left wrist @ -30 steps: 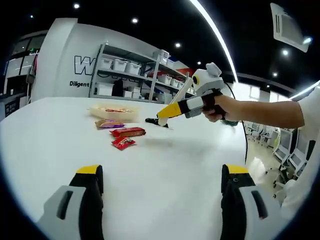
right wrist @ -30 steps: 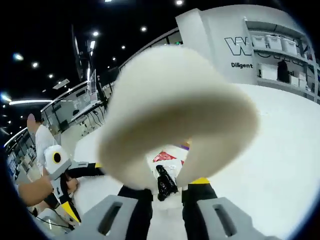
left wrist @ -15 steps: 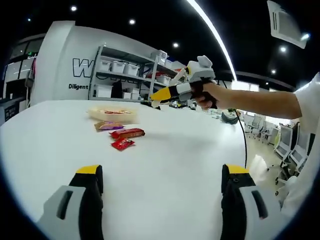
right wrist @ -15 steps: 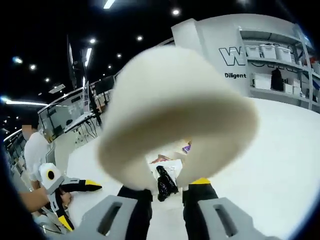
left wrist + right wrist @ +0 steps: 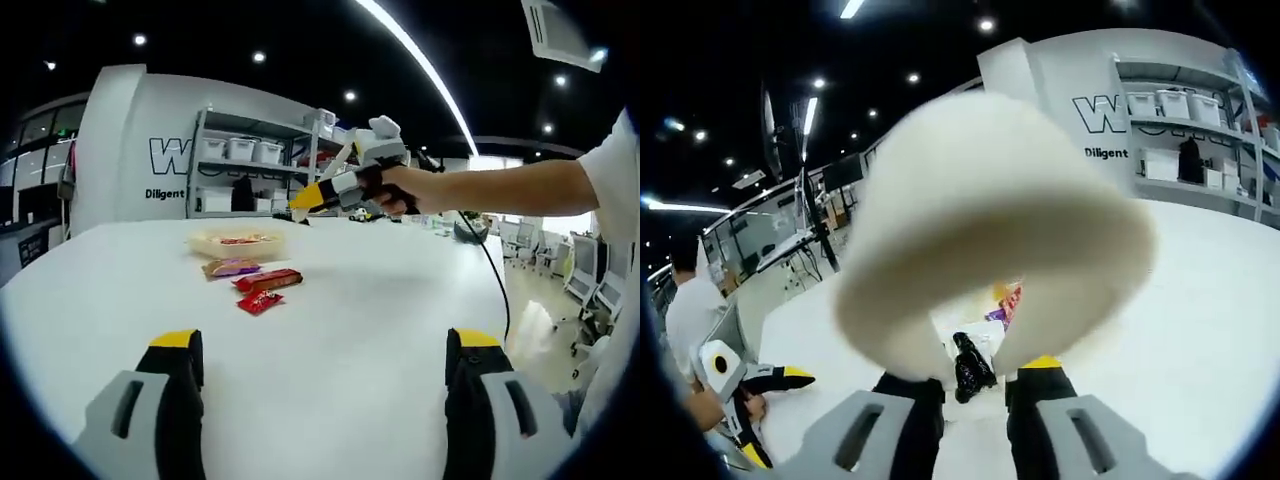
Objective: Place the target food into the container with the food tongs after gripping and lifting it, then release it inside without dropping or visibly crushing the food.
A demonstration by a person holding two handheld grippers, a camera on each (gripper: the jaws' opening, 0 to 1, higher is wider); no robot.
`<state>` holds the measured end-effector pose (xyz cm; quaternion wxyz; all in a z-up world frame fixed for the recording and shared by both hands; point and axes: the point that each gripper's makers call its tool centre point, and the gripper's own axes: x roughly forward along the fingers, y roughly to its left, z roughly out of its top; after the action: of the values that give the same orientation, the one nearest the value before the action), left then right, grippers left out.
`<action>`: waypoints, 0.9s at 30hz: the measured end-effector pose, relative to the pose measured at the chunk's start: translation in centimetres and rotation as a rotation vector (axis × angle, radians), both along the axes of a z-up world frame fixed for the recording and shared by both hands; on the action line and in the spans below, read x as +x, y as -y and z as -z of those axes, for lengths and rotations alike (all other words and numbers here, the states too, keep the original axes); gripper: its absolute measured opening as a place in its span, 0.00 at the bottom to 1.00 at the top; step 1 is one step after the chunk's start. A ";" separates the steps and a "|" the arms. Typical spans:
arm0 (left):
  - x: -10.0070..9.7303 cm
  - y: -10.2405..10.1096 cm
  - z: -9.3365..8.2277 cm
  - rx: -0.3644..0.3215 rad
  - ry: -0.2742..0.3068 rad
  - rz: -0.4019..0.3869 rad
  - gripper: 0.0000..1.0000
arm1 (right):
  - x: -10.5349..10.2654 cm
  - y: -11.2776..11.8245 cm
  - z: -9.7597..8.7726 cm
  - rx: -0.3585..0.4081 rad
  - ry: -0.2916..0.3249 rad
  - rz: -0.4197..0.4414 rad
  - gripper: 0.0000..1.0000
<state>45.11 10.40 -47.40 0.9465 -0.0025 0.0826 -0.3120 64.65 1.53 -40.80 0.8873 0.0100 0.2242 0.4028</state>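
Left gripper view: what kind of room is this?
Probably a lab or workshop in an office: metal shelves with storage bins, a big white table, and ceiling strip lights.

table [image 5: 380,300]: lower half of left gripper view | container [image 5: 236,241]: left of centre, on table | three snack packets [image 5: 262,283]: just below container, on table | shelving [image 5: 255,165]: above container, behind table

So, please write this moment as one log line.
right gripper: holds tongs, raised | left gripper: open | snacks on table
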 end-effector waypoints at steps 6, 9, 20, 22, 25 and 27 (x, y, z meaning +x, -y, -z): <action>0.1 -0.2 -0.3 -0.013 0.012 -0.006 0.99 | 2.1 -0.3 0.4 -0.006 0.003 0.013 0.17; 0.1 -0.2 -0.2 -0.023 -0.003 -0.004 0.99 | 3.0 -0.2 0.9 -0.031 0.003 0.020 0.16; 0.0 0.0 -0.2 -0.047 -0.022 0.013 0.99 | 5.5 -0.7 2.2 -0.064 -0.011 0.045 0.16; 0.0 0.0 -0.1 -0.047 -0.024 0.015 0.99 | 5.8 -0.9 2.5 -0.056 -0.035 0.046 0.16; -0.1 0.2 -0.2 -0.051 -0.025 0.024 0.99 | 6.5 -1.0 2.9 -0.077 -0.024 0.051 0.17; 0.0 0.0 -0.2 -0.052 -0.021 0.017 0.99 | 6.8 -1.0 3.3 -0.083 -0.031 0.058 0.17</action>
<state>45.07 10.36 -47.20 0.9425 -0.0295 0.0845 -0.3219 71.43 2.54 -44.08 0.8948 -0.0142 0.2539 0.3669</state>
